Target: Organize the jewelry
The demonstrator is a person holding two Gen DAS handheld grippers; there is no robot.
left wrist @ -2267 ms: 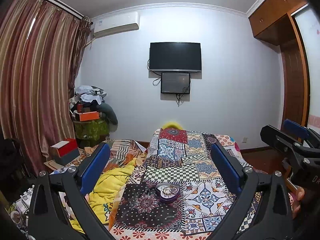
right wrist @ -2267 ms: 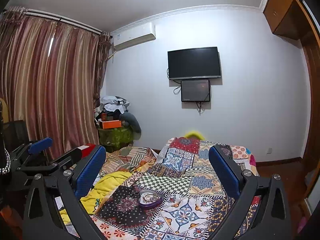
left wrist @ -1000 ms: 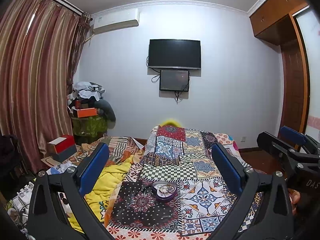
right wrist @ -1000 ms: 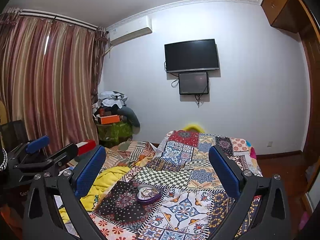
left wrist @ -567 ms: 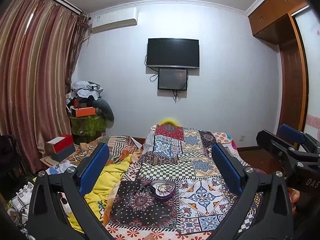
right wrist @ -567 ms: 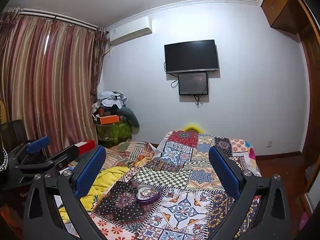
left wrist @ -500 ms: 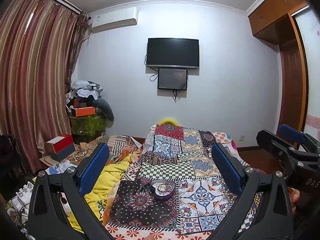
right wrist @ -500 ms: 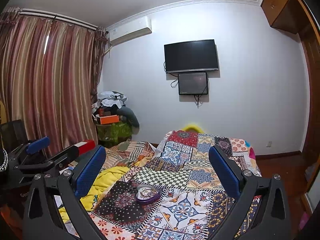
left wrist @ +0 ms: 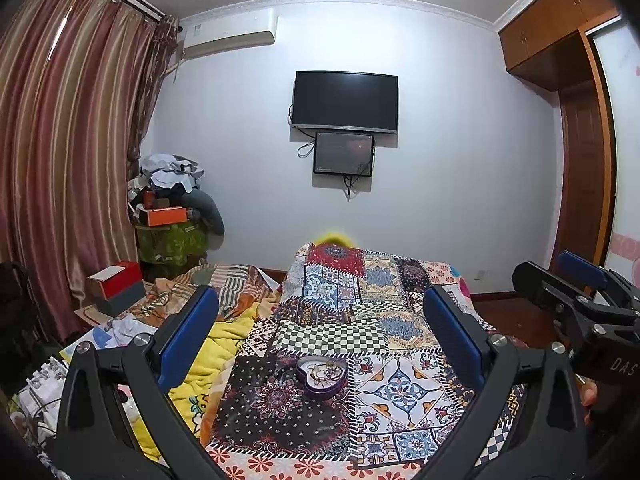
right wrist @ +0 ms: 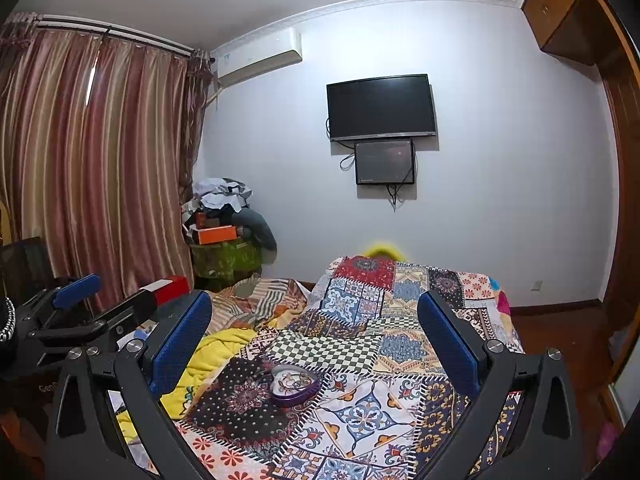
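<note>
Left gripper (left wrist: 320,328) spread wide, blue pads apart, nothing between them; it hovers above the near end of the bed. Right gripper (right wrist: 314,330) likewise spread and empty, held alongside — its dark frame shows at 3 o'clock in the left wrist view, and the left one's frame at 9 o'clock in the right wrist view.

Heart-shaped tin (left wrist: 321,376), purple, lidless, sits on the patchwork quilt (left wrist: 384,384) at roughly 6 o'clock of centre in both views, between the two fingers of each gripper as seen by its own camera but well below them, not touched. Inside it lies a tangle of jewelry (left wrist: 325,369) — chains and rings, pieces too small to tell apart. The tin rests where a dark floral patch meets a pale tiled patch, just this side of a green checkered square.

Yellow blanket (left wrist: 216,340) bunched at 8 o'clock of the tin, beside the quilt's left edge. A striped cloth (left wrist: 236,284) lies beyond it.

Far wall: dark television (left wrist: 345,101) at 12 o'clock, a smaller screen (left wrist: 343,153) just under it, cables hanging. Air conditioner (left wrist: 230,32) at 11 o'clock near the ceiling. Striped curtains (left wrist: 68,160) run along 9 to 10 o'clock. A pile of clothes and boxes (left wrist: 168,196) fills the corner. Wooden cupboard (left wrist: 560,28) at 1 to 2 o'clock.

A fingertip (left wrist: 588,394) of the person shows at 4 o'clock behind the right gripper's frame.
</note>
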